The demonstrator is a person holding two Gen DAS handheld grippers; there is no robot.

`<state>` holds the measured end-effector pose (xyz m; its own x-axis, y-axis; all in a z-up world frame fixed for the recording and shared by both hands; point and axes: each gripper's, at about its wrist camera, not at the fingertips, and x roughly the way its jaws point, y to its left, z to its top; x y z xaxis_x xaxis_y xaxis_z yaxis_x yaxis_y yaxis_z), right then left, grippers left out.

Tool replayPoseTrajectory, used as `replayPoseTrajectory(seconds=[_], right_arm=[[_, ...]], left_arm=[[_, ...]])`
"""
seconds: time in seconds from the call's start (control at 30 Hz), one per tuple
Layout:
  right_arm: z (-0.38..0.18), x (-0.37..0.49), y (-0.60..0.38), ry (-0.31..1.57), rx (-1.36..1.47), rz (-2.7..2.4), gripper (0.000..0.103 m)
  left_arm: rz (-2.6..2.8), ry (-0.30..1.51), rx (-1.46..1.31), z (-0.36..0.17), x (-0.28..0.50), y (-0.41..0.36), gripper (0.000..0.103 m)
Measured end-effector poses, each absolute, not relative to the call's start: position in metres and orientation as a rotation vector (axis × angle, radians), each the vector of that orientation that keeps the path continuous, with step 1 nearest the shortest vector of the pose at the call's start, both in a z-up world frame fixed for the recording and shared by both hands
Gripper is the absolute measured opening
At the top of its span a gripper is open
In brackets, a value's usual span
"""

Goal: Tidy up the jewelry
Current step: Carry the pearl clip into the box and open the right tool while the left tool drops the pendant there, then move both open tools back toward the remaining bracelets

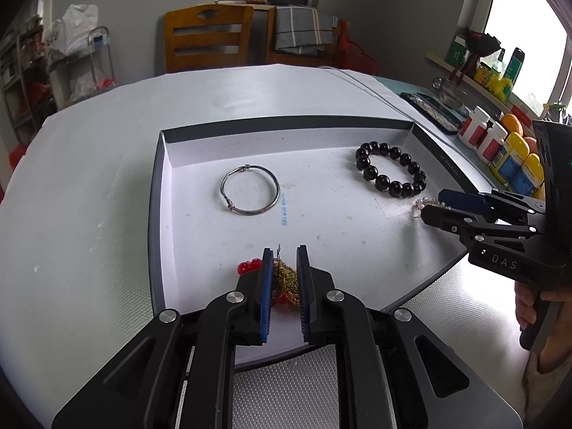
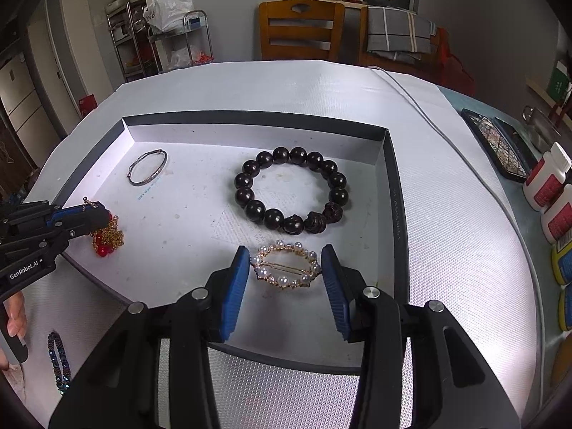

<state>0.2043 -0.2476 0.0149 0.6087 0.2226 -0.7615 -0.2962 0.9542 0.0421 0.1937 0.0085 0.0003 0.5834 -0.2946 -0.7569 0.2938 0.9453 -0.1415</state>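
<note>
A shallow grey box lid with a white floor lies on the table. In it lie a silver bangle, a black bead bracelet, a pearl oval hair clip and a gold chain with red beads. My left gripper is open with its jaws on either side of the gold chain. My right gripper is open with its jaws on either side of the pearl clip.
A dark blue bead bracelet lies on the table outside the lid at lower left. Bottles, a phone and a cable are at the right. Wooden chairs stand behind the table.
</note>
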Motion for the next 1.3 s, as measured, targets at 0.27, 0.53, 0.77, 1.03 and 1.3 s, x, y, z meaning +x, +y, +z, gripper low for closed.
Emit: replayPoseTrajectory(seconds=[0.27,0.53,0.77,1.03,1.3], right_arm=[[0.026,0.200,-0.262,0.835,-0.014,0.320,0.053],[0.046,0.190,-0.285,0.773,0.084,0.332,0.075],[0.067,0.174,-0.292,0.705,0.124,0.340,0.096],[0.085,0.145,-0.287,0.649,0.084,0.333,0.097],[0.093,0.097,-0.290,0.599,0.051,0.332,0.097]], left_arm=[[-0.373,0.861,-0.005,0.008,0.186,0.005,0.034],[-0.392,0.770,0.009,0.032,0.170,0.002,0.070],[-0.372,0.699,0.027,0.061,0.150,0.001,0.089],[-0.338,0.681,0.035,0.077,0.121,0.014,0.095],[-0.307,0.669,0.060,0.080,0.081,0.033,0.096]])
